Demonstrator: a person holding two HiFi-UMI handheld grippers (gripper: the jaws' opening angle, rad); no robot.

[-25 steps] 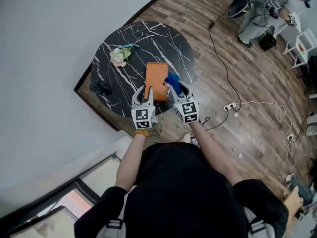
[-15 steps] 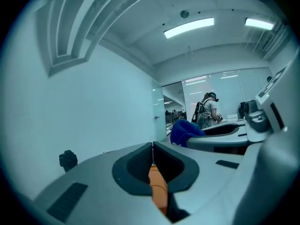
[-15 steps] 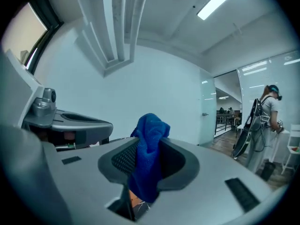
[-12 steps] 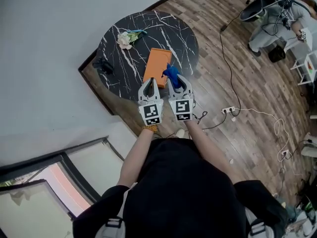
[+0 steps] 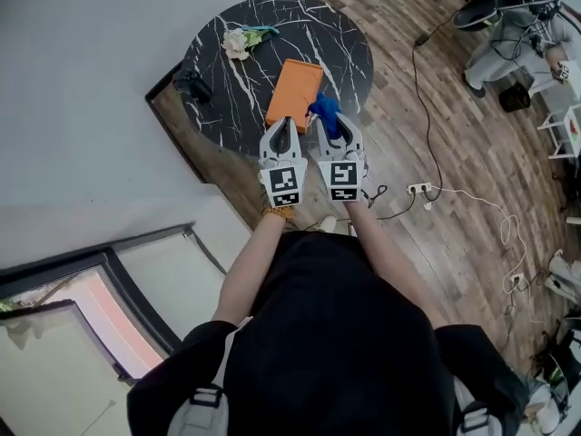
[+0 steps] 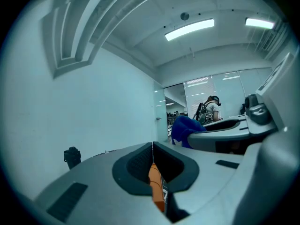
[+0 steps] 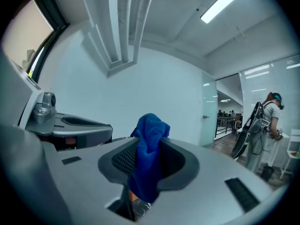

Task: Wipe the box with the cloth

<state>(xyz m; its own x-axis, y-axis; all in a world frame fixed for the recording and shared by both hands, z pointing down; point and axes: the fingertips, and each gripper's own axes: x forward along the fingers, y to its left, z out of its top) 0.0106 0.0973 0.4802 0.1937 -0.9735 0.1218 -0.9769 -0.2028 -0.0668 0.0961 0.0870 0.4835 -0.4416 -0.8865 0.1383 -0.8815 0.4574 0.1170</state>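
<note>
An orange box [image 5: 296, 92] lies flat on the round black marble table [image 5: 345, 44]. My left gripper [image 5: 281, 127] hovers at the box's near end with its jaws pressed together and nothing between them. In the left gripper view the box [image 6: 157, 187] shows as an orange strip below the shut jaws of the left gripper [image 6: 153, 148]. My right gripper [image 5: 332, 123] is beside it, shut on a blue cloth [image 5: 325, 110] that bunches up above the pads. In the right gripper view the cloth [image 7: 149, 146] fills the gap of the right gripper [image 7: 148, 159].
A white flower bunch [image 5: 239, 41] and a small black object [image 5: 192, 85] lie on the table's left side. Cables and a power strip [image 5: 419, 190] trail over the wooden floor at right. A seated person [image 5: 508, 34] is at the far right.
The left gripper's jaws have closed. Both grippers have drawn back a little from the box and risen, side by side, the cloth still in the right one.
</note>
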